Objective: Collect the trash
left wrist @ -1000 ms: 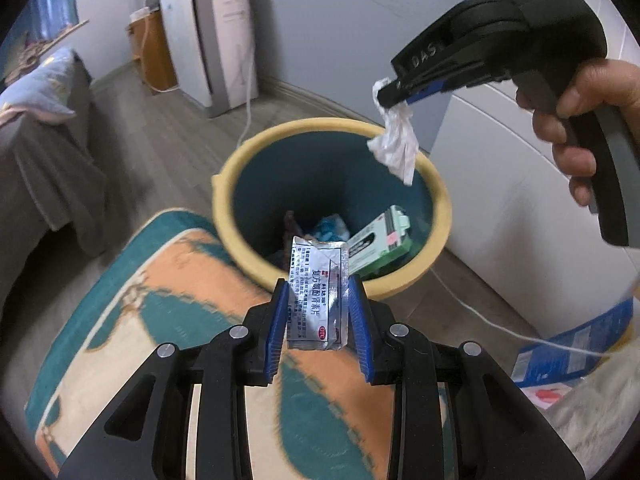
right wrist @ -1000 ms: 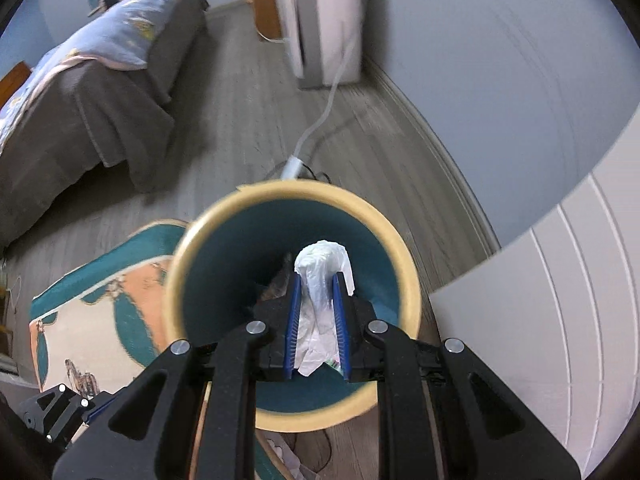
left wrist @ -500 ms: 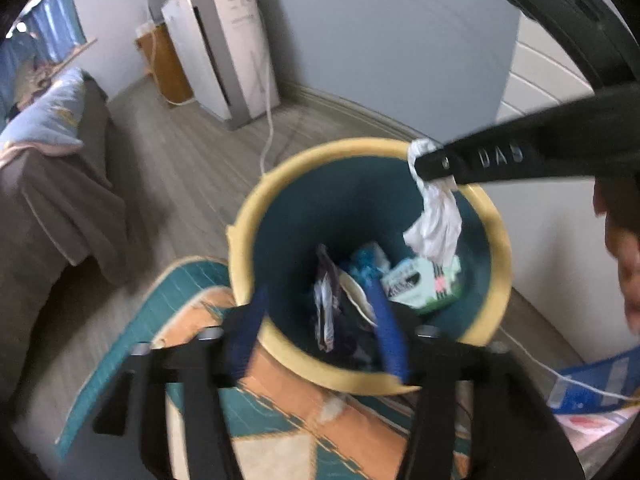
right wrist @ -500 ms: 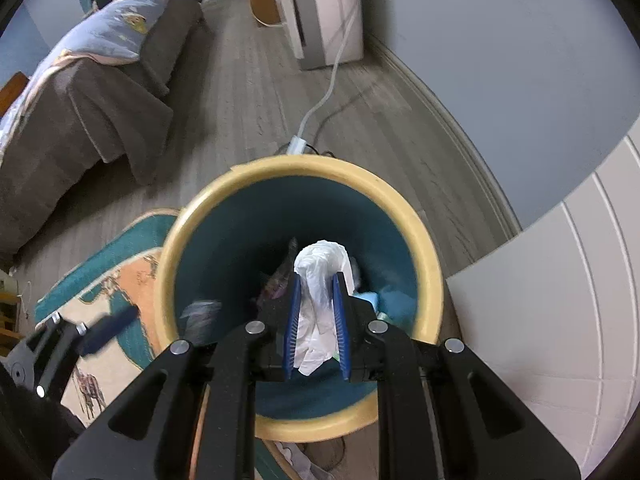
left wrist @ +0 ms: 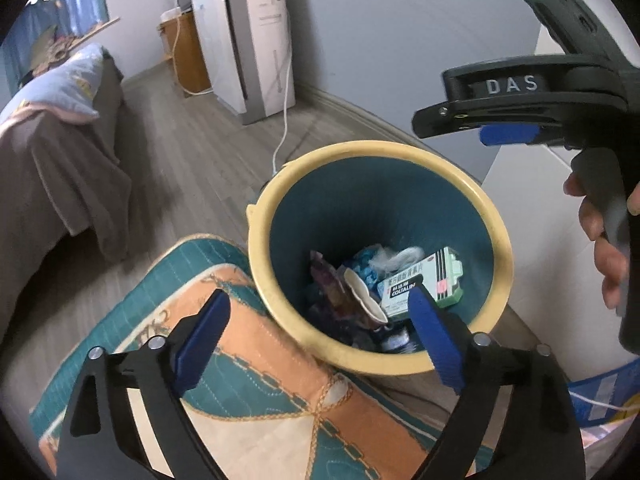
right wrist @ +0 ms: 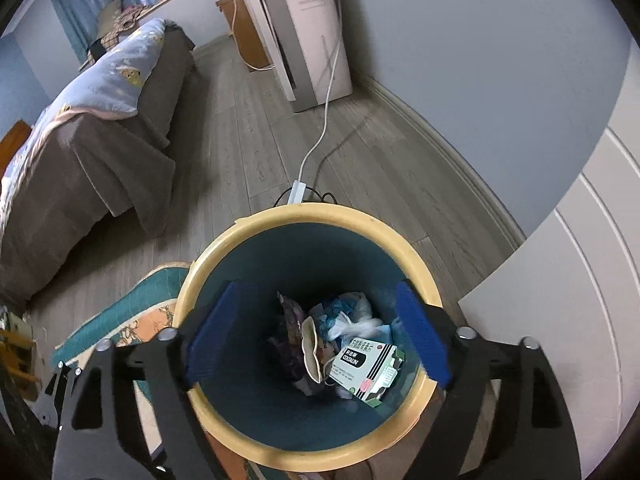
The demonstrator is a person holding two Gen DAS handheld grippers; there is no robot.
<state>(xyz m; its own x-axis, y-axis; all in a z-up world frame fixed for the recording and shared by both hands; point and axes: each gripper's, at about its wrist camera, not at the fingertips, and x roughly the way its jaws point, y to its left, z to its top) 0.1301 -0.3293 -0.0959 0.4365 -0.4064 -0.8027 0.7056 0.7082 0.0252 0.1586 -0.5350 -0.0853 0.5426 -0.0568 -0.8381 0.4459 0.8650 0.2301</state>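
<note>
A yellow-rimmed bin point(left wrist: 360, 148) with a teal inside stands on the floor, and both grippers hang over it. My left gripper point(left wrist: 316, 300) is at the near rim with its jaws opening wide and nothing between them. In the right wrist view the bin point(right wrist: 304, 210) lies straight below my right gripper point(right wrist: 318, 290), whose jaws are also opening and empty. A crumpled white tissue point(right wrist: 352, 320) and a green-and-white medicine box point(right wrist: 364, 364) lie among the wrappers at the bottom. The left wrist view shows that box point(left wrist: 424, 284) and one of the right tool's fingers point(left wrist: 440, 116) above the far rim.
A teal and orange rug point(left wrist: 240, 380) lies against the bin. A bed with a brown cover point(left wrist: 52, 168) is at the left, a white appliance point(left wrist: 248, 40) with a cable point(left wrist: 282, 120) by the wall, and a white cabinet point(right wrist: 560, 300) at the right. A blue packet point(left wrist: 600, 396) lies on the floor.
The left gripper let go of the silver sachet and the right gripper let go of the white tissue; both dropped into the bin. Both pairs of jaws spread wide. The left gripper moved closer over the bin.
</note>
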